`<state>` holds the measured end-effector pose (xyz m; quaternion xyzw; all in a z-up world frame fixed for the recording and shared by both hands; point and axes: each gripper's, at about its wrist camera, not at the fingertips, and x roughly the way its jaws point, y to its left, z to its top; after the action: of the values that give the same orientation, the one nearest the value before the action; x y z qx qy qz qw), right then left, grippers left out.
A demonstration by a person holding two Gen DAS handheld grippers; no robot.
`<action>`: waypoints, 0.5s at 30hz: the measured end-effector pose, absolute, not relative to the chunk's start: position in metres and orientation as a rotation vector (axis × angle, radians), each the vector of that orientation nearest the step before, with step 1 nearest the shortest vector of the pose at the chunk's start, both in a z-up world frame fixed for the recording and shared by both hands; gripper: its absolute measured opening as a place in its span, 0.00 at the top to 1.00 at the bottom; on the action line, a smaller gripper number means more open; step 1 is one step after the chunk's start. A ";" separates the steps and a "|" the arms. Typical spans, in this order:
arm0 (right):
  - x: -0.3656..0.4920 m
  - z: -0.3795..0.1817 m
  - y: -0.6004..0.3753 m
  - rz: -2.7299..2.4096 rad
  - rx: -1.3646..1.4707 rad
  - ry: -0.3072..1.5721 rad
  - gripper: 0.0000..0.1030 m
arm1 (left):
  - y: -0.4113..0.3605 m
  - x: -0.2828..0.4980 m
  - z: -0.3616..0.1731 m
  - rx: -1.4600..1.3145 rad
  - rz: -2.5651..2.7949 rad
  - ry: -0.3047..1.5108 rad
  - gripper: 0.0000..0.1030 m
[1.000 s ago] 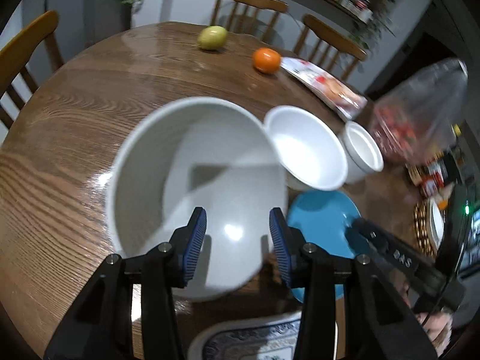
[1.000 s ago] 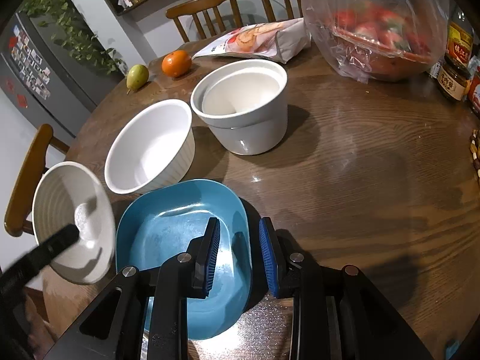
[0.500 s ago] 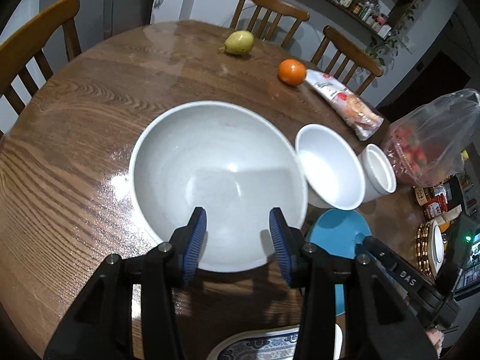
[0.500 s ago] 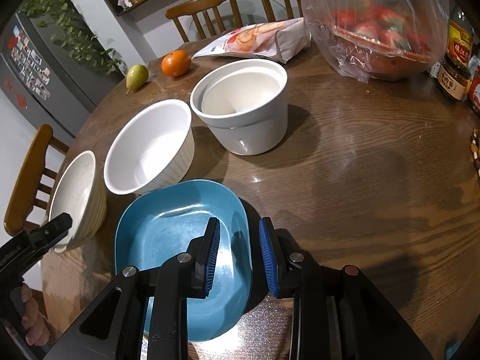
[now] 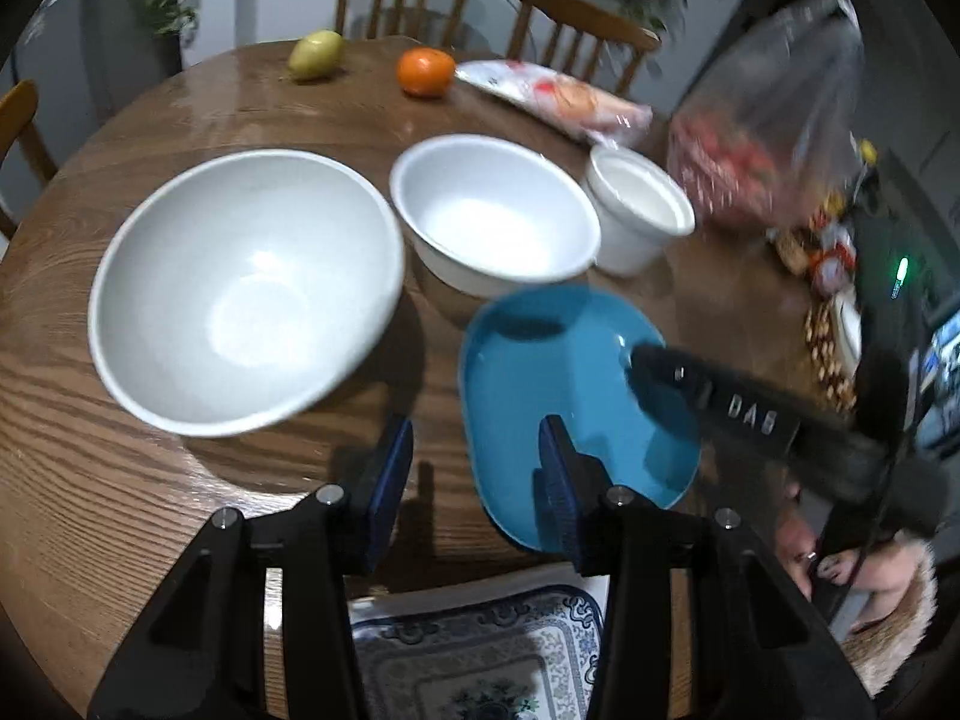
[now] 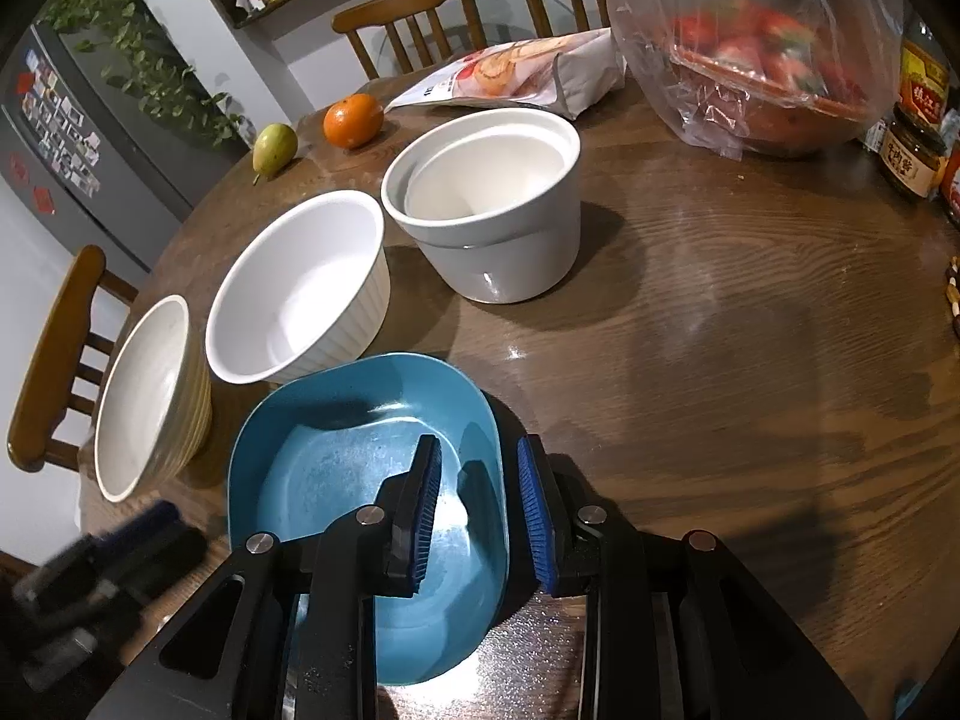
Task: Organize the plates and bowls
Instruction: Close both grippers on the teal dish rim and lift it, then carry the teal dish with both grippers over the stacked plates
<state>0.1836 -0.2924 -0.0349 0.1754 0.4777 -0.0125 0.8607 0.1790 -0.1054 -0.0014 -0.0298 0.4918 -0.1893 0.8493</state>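
Note:
A large cream bowl [image 5: 240, 288] stands on the round wooden table [image 5: 120, 510] at the left; it also shows in the right wrist view [image 6: 150, 396]. My left gripper [image 5: 474, 468] is open and empty, pulled back from it. A white ribbed bowl [image 5: 498, 222] [image 6: 300, 288] and two nested white cups [image 5: 639, 207] [image 6: 486, 204] stand beyond. A blue plate [image 5: 564, 390] [image 6: 360, 480] lies in front. My right gripper [image 6: 480, 510] is open, its jaws astride the plate's right rim.
A patterned blue-and-white plate [image 5: 474, 654] lies at the table's near edge. An orange [image 5: 425, 71], a pear [image 5: 315, 53], a snack bag [image 6: 516, 72] and a plastic bag of red fruit [image 6: 762, 48] sit at the back. Jars [image 6: 912, 156] stand far right. Chairs ring the table.
My left gripper set the large cream bowl down on the table, let go, then drew back and swung right. The right gripper has not moved.

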 end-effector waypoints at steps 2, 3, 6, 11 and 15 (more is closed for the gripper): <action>0.184 -0.035 -0.291 -0.019 0.367 1.002 0.76 | -0.111 0.179 -0.008 -0.035 -0.400 1.048 0.60; 0.184 -0.035 -0.290 -0.015 0.367 1.002 0.77 | -0.113 0.180 -0.012 -0.030 -0.399 1.058 0.60; 0.184 -0.036 -0.288 -0.004 0.367 1.005 0.79 | -0.116 0.184 -0.021 -0.007 -0.380 1.090 0.64; 0.185 -0.038 -0.284 0.010 0.364 1.012 0.79 | -0.119 0.186 -0.027 0.002 -0.384 1.103 0.75; 0.185 -0.038 -0.282 0.006 0.354 1.014 0.79 | -0.120 0.187 -0.028 0.015 -0.367 1.096 0.79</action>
<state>0.1849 -0.2816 -0.0382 0.1687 0.4831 0.0029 0.8591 0.1869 -0.1200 -0.0284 0.0069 0.5181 -0.1735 0.8375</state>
